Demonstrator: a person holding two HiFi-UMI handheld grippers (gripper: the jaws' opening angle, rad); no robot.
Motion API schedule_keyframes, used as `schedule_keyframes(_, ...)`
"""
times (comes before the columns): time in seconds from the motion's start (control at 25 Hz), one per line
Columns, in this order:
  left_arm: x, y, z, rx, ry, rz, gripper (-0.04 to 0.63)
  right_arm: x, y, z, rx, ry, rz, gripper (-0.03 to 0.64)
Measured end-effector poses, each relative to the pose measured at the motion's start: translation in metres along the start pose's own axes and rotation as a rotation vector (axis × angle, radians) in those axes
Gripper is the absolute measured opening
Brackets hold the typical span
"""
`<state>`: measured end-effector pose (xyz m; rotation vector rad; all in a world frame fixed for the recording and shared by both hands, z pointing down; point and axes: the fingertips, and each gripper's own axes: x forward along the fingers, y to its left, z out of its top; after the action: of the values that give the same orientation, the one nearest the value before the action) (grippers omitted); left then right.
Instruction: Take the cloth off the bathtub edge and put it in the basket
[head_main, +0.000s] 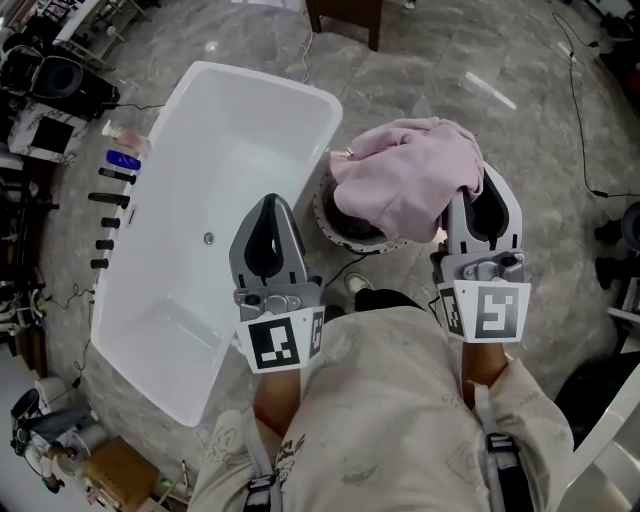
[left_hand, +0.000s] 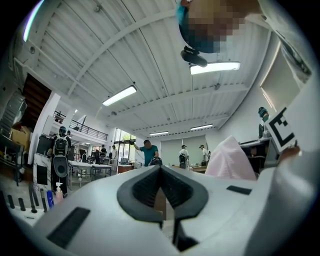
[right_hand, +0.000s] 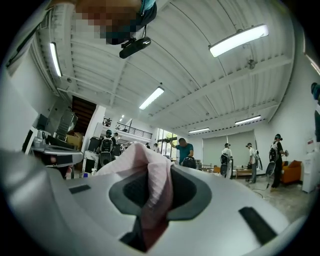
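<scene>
Pink fabric fills the narrow gap between the jaws of the right gripper (right_hand: 158, 172): they stand nearly together, pinched on a bunched fold of the cloth (right_hand: 149, 175), which rises in a soft ridge above the pads and trails down behind them. The head view shows the rest of the cloth (head_main: 405, 175) spreading from that pinch in a loose, rumpled heap. It hangs over the round dark basket (head_main: 333, 218) on the floor just beside the white bathtub (head_main: 230, 150), covering most of the opening. It is clear of the tub's edge.

I judge it light, limp and not at all fragile. It should sag and fold wherever it is unsupported, and it is unlikely to slip, since the weave looks nappy and the fold held is thick. A gathered fold near an edge or corner, as here, seems the sensible hold. A single thin layer might pull out, and hanging parts may catch on the basket's rim.

The left gripper (head_main: 270, 212) is raised over the near end of the tub, its jaws drawn together with nothing between them.
</scene>
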<state>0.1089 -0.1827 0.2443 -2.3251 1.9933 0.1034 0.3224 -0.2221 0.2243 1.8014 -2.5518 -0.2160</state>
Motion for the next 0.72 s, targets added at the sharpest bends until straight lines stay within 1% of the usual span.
schedule_keyframes(0.24, 0.008, -0.007, -0.010, -0.010, 0.017, -0.014, 0.000, 0.004, -0.009, -0.014, 0.004, 0.039, -0.017, 0.066)
schedule_keyframes(0.48, 0.010, -0.011, -0.016, -0.003, 0.028, -0.012, 0.000, 0.005, -0.010, -0.044, 0.006, 0.095, 0.003, 0.066)
schedule_keyframes(0.6, 0.009, -0.015, -0.020, 0.000, 0.035, -0.009, 0.000, 0.006, -0.011, -0.066, 0.007, 0.136, 0.016, 0.066)
schedule_keyframes(0.72, 0.006, -0.016, -0.024, 0.003, 0.047, -0.001, 0.000, 0.009, -0.008, -0.098, 0.006, 0.195, 0.031, 0.066)
